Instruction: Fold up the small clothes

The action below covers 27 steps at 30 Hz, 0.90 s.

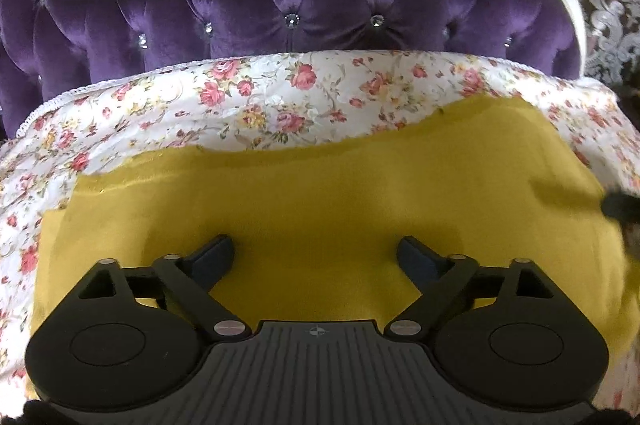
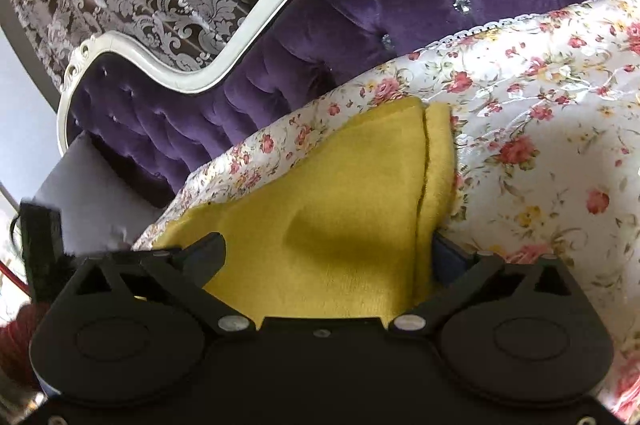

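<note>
Both grippers, left gripper (image 1: 316,251) and right gripper (image 2: 328,253), hover spread wide over our yellow garment (image 1: 320,201) lying on the floral sheet (image 1: 248,93), so a shallow pinch risks dragging its folded edge loose.

Both wrist views look forward, close over the bed cover (image 1: 248,105), toward the headboard (image 1: 280,1). The right view is rolled. Both share the yellow cloth (image 1: 320,205).
</note>
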Each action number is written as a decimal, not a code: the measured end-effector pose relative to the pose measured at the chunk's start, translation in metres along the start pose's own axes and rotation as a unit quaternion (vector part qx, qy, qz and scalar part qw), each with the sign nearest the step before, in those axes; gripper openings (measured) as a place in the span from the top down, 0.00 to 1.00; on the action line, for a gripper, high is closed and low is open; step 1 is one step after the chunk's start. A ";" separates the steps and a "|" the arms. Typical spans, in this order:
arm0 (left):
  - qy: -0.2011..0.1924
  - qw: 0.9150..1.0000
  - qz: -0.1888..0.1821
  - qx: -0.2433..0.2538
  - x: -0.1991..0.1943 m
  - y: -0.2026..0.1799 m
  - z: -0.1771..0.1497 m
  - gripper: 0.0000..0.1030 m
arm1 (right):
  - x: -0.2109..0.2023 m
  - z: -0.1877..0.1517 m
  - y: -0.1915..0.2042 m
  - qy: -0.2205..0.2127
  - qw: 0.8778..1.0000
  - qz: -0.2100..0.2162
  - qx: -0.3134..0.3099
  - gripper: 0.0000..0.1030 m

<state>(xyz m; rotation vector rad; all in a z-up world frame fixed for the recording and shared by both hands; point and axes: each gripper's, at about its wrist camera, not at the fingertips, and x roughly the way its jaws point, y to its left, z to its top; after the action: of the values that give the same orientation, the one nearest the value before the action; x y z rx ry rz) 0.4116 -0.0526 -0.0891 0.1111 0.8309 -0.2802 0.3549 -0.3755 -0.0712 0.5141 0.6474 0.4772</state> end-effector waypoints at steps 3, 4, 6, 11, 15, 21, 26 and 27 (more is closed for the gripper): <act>0.012 1.000 0.004 0.005 0.012 -0.006 0.012 0.01 | 0.001 0.000 0.001 0.005 1.000 -0.002 -0.006 0.00; 0.011 1.000 0.007 0.011 0.015 -0.009 0.016 0.01 | 0.000 0.000 0.001 0.006 1.000 -0.002 -0.007 0.00; 0.018 1.000 0.007 0.008 0.023 -0.011 0.023 0.01 | 0.000 0.000 0.001 0.005 1.000 0.000 -0.006 0.00; 0.027 1.000 0.007 -0.014 0.035 -0.008 0.038 0.01 | -0.001 -0.001 -0.002 0.000 1.000 0.009 -0.001 0.00; 0.023 0.999 0.007 -0.041 0.035 -0.002 0.046 0.03 | -0.001 -0.001 -0.002 0.000 1.000 0.009 -0.002 0.00; -0.012 0.998 0.001 -0.060 -0.002 0.003 0.039 0.08 | -0.001 0.000 -0.002 0.001 1.000 0.011 -0.001 0.00; -0.022 0.999 -0.010 -0.045 -0.037 0.002 0.007 0.08 | -0.001 0.000 -0.002 0.006 1.000 0.011 -0.001 0.06; -0.022 0.999 -0.011 -0.043 -0.041 0.001 0.001 0.08 | -0.001 0.001 -0.001 0.009 1.000 0.007 -0.002 0.08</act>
<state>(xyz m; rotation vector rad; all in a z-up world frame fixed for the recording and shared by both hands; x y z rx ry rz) 0.3860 -0.0430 -0.0579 0.0155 0.7986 -0.2670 0.3547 -0.3774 -0.0708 0.5121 0.6600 0.4966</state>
